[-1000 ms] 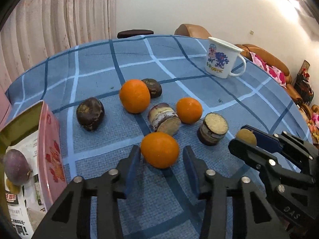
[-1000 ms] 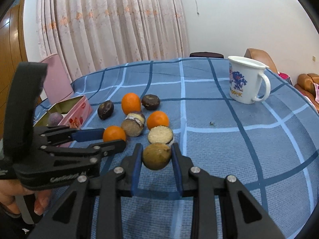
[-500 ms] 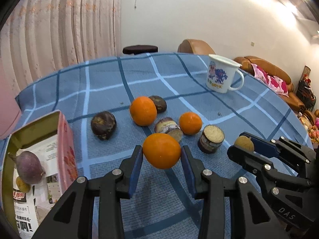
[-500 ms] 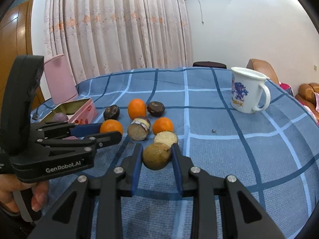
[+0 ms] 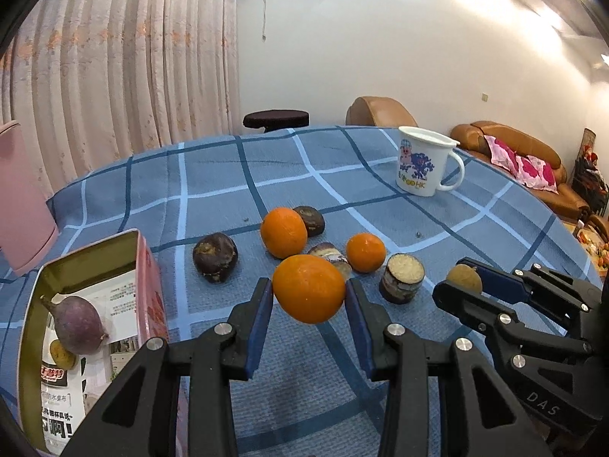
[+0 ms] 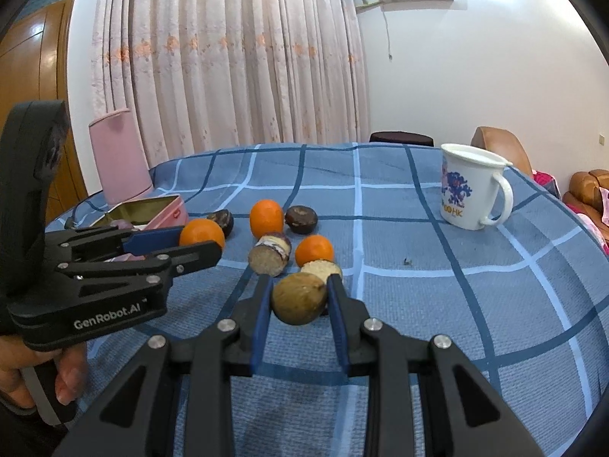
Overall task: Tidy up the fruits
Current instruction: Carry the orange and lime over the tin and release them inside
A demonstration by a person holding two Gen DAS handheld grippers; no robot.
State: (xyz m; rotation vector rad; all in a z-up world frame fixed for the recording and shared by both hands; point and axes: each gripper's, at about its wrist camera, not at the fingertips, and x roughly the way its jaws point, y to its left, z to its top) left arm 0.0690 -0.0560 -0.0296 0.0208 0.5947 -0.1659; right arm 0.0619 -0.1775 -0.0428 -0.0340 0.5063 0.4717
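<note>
Above the tablecloth [image 5: 213, 175], left gripper [image 5: 309, 297] has raised its orange [image 5: 308, 287]

The black left gripper [image 5: 309, 297] with blue-padded fingers clamps a round orange fruit [image 5: 308, 288] and tilts downward, while the matching right gripper [image 6: 299, 297] pinches a brownish-yellow round fruit [image 6: 299, 298].

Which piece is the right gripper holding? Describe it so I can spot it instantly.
On the blue checked tablecloth, find the fruit cluster left of the white mug. Nearest the camera, the right gripper clamps a round brownish-green fruit: dull and matte, unlike the bright oranges and dark purple pieces behind it.
</note>
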